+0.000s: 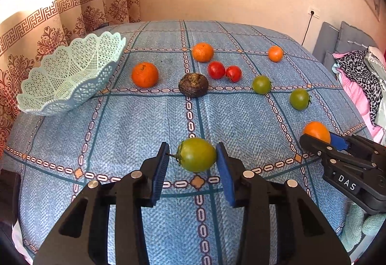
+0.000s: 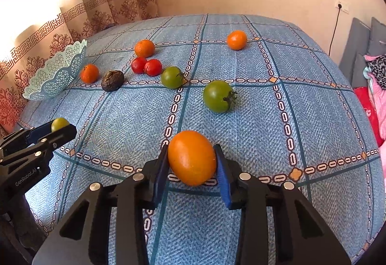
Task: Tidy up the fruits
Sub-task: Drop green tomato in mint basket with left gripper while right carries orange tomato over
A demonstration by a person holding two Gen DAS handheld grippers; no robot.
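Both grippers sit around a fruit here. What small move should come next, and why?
Probably lift the left gripper with its green tomato and carry it toward the empty basket on the far left. The orange fruit looks pinched by the right gripper; it can follow.

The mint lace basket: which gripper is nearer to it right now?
Left. The left gripper, around a green tomato, sits nearer the basket; the right gripper, around an orange fruit, is farther.

Likely bedroom, patterned curtains (image 1: pixel 72 11), bedding pile (image 1: pixel 361 86)
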